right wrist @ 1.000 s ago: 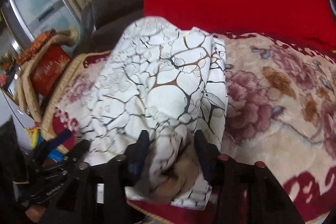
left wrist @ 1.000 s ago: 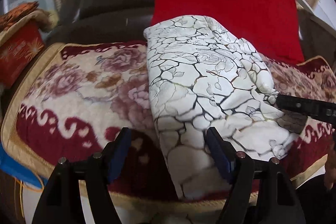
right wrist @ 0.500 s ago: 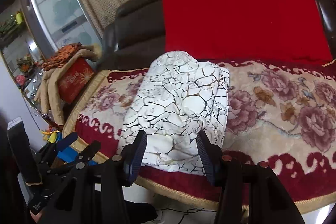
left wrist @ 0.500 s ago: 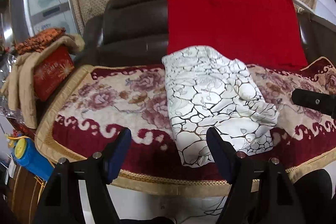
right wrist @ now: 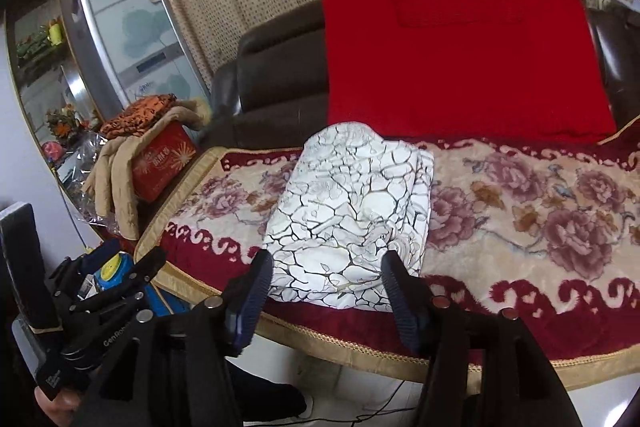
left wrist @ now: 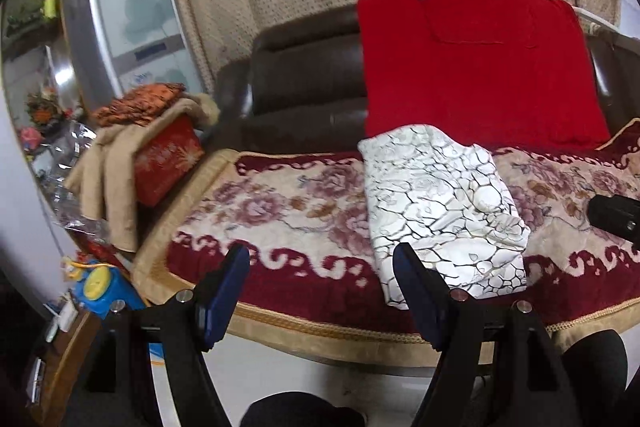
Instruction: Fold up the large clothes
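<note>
The folded white cloth (right wrist: 352, 223) lay on the flowered sofa cover (right wrist: 520, 211), before the red cushion (right wrist: 460, 59). My left fingers (left wrist: 322, 291) stood open and empty; my right fingers (right wrist: 326, 291), just opening, held nothing. I judged folding finished; next, another garment.

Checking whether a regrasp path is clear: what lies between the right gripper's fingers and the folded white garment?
Right wrist view: nothing. The right gripper is open, with only the floral sofa cover under the folded white garment.

Left gripper (left wrist: 320, 283) is hanging wide open, tilted downward, gripping nothing. Right gripper (right wrist: 326, 283) is likewise empty, its jaws having just been opening.
</note>
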Demonstrator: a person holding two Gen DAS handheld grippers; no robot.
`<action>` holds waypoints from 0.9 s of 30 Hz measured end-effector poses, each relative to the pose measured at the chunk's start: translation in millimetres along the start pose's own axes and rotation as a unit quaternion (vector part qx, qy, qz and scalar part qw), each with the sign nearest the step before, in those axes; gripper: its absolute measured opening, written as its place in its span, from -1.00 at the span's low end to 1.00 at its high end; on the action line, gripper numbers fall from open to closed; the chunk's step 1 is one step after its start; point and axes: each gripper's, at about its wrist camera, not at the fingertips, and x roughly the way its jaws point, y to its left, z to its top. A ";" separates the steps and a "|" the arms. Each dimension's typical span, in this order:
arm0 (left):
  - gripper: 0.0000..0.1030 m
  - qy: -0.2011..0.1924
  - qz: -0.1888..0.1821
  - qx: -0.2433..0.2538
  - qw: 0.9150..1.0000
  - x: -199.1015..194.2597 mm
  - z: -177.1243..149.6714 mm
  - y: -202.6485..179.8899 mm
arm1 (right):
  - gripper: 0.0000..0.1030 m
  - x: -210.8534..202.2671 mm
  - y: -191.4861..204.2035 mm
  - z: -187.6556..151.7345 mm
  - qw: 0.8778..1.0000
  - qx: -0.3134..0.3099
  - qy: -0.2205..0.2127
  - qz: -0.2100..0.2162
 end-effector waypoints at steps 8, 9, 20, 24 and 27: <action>0.46 -0.043 0.012 -0.017 0.999 -53.2 10.7 13.1 | 0.33 -43.5 16.5 -5.0 0.999 -0.016 -0.029 -0.010; 0.46 -0.048 0.013 -0.020 0.999 -60.4 11.4 15.0 | 0.34 -47.8 19.5 -6.3 0.999 -0.020 -0.031 -0.013; 0.46 -0.086 0.011 -0.038 0.996 -121.5 11.0 37.3 | 0.37 -90.1 44.4 -14.7 0.998 -0.032 -0.049 0.002; 0.46 -0.087 0.016 -0.046 0.995 -137.1 8.3 47.2 | 0.37 -102.0 52.7 -18.5 0.998 -0.024 -0.054 0.010; 0.46 -0.090 0.020 -0.050 0.994 -149.0 5.3 54.5 | 0.37 -110.0 60.0 -22.2 0.998 -0.022 -0.057 0.004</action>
